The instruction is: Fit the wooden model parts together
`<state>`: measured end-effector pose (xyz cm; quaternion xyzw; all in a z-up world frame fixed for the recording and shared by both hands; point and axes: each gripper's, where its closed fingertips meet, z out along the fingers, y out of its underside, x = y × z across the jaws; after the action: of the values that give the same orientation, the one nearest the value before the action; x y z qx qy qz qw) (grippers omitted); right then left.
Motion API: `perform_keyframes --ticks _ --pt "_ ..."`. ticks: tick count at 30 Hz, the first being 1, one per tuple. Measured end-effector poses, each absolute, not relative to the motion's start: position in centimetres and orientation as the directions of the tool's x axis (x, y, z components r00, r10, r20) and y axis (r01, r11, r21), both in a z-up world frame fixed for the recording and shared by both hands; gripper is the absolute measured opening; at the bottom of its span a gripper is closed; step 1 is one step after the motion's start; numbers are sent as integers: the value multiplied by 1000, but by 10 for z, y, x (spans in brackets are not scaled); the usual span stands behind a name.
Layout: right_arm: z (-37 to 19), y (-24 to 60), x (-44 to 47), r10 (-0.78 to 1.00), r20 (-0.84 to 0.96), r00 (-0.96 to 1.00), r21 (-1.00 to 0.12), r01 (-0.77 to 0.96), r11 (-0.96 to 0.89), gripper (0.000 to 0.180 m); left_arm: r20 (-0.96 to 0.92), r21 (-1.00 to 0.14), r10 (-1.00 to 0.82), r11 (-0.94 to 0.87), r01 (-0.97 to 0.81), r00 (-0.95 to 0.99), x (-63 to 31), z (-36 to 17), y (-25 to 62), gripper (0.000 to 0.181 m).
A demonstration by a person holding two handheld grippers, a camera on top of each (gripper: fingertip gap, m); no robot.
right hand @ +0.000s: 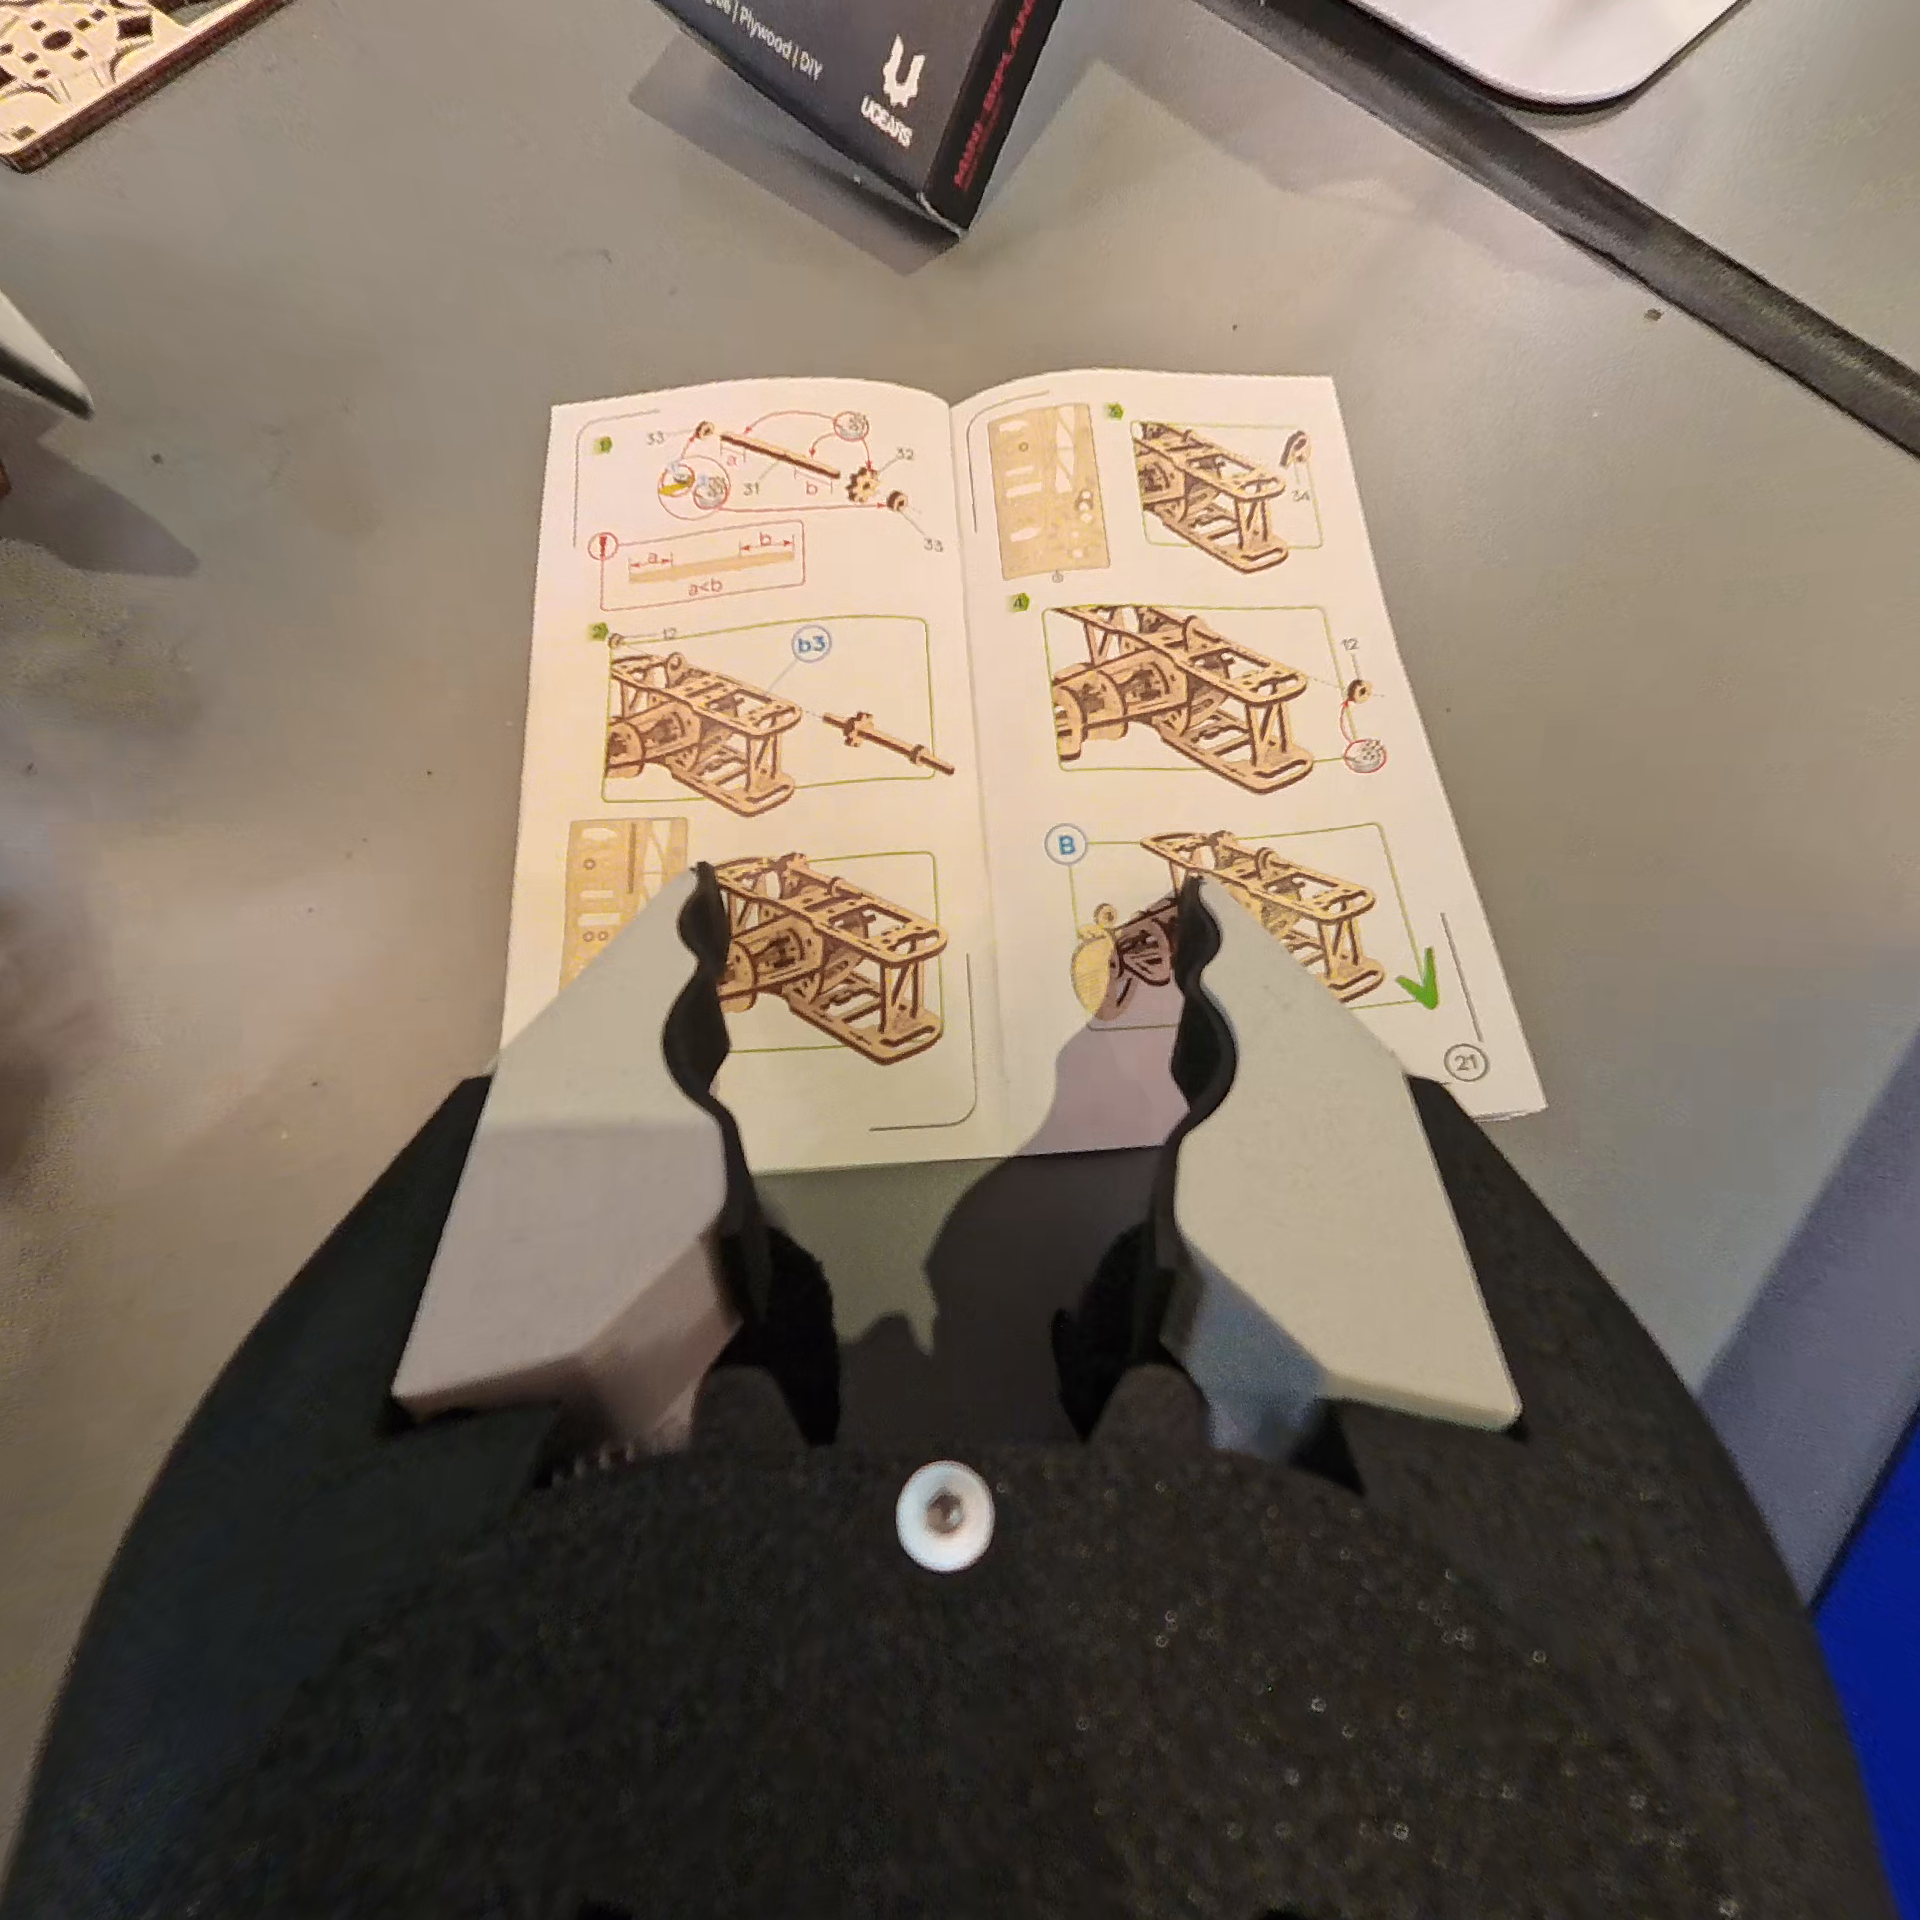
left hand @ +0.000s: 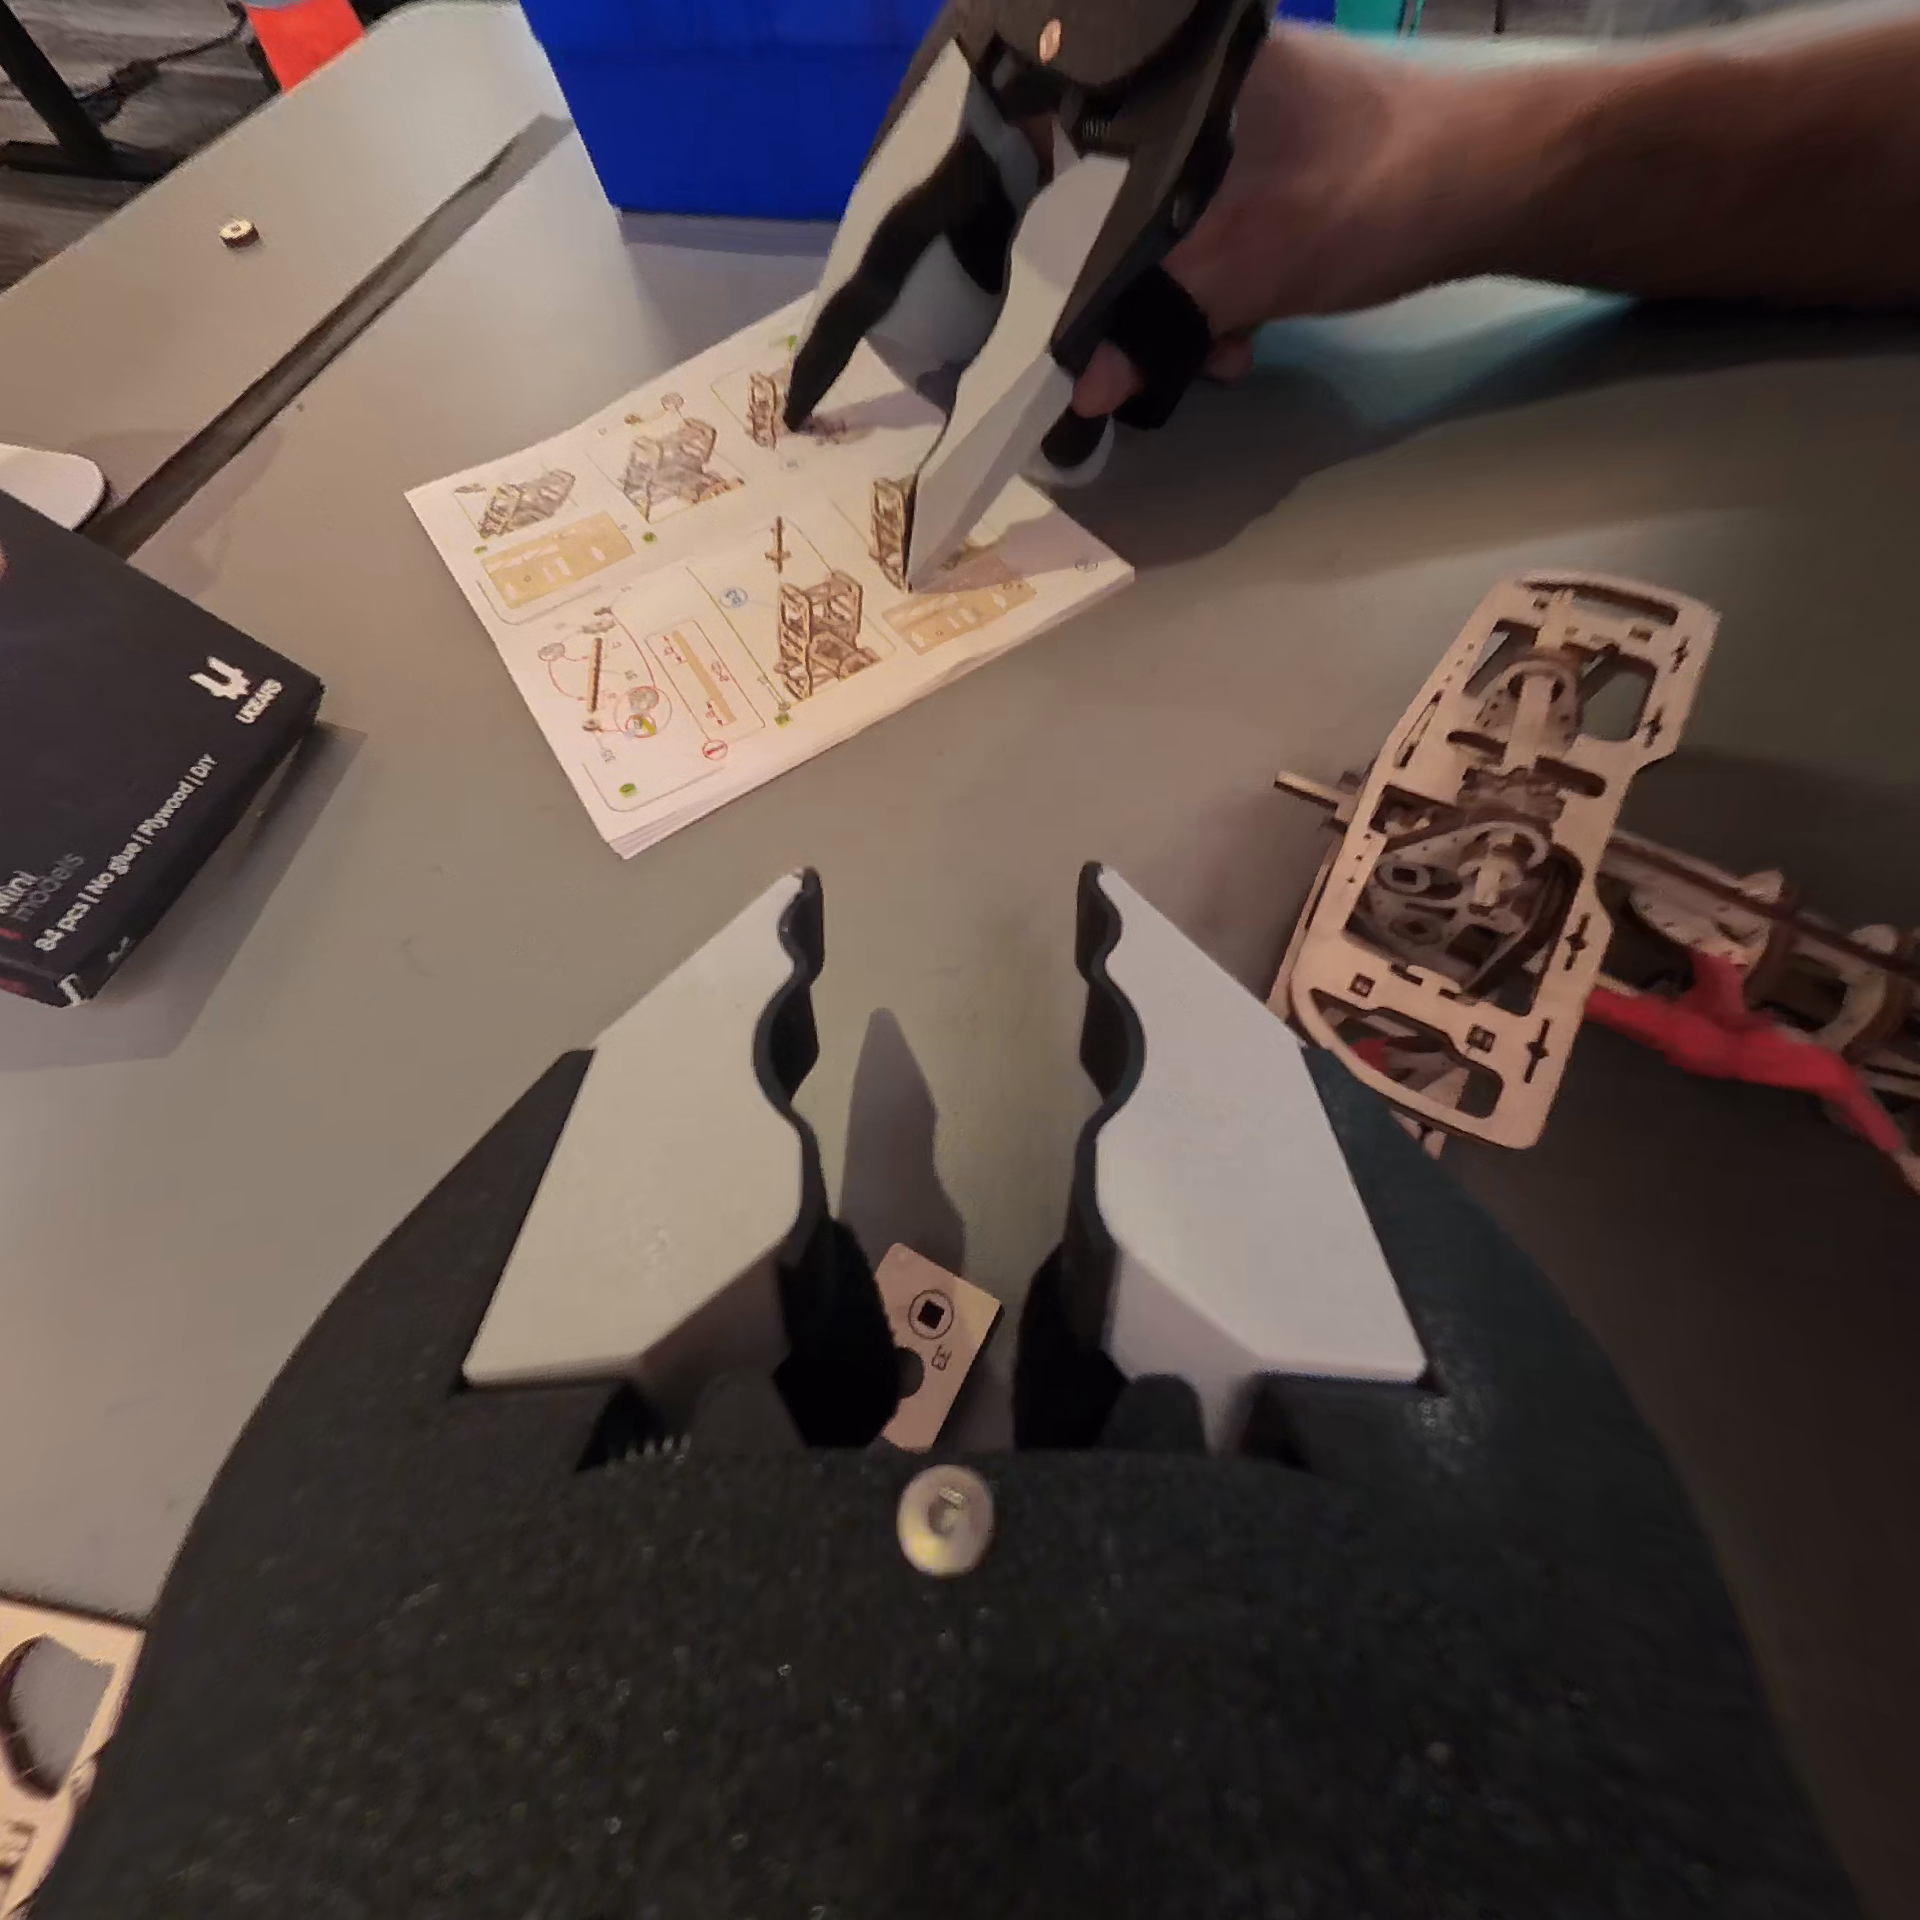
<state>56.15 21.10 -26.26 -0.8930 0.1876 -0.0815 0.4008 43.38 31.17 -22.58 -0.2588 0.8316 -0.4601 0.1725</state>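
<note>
Wooden model parts [left hand: 1455,862] lie on the desk [left hand: 935,810] right of the left gripper [left hand: 943,883], whose fingers are wide and empty. The right gripper [right hand: 943,883], fingers also wide and empty, rests its tips on the open instruction booklet [right hand: 966,727], probably to hold it flat for reference.

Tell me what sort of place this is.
Probably a hobby or lab workbench: a plain grey table with an open instruction booklet, a black kit box, and a part-built wooden model.
</note>
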Motion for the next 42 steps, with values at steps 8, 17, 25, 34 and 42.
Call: perform_keyframes --ticks 8,17,25,34,42 --pt "-262 211 561 -401 -5 916 -747 -270 -607 86 -98 -883 -668 400 -245 -738 453 -195 325 35" --pt "-166 213 510 -268 54 962 -896 -71 -438 60 -4 -741 -513 578 -342 -858 361 -155 276 37" --pt "-178 218 383 39 -127 991 -934 -107 -340 21 -68 -681 -515 650 -338 -854 345 -187 262 31" --pt "-203 224 372 -27 -275 961 -894 -266 -361 11 -120 -664 -485 688 -293 -866 356 -200 238 24" --pt "-209 225 367 20 -317 948 -881 -287 -375 1 -93 -580 -430 757 -302 -898 360 -214 231 17"
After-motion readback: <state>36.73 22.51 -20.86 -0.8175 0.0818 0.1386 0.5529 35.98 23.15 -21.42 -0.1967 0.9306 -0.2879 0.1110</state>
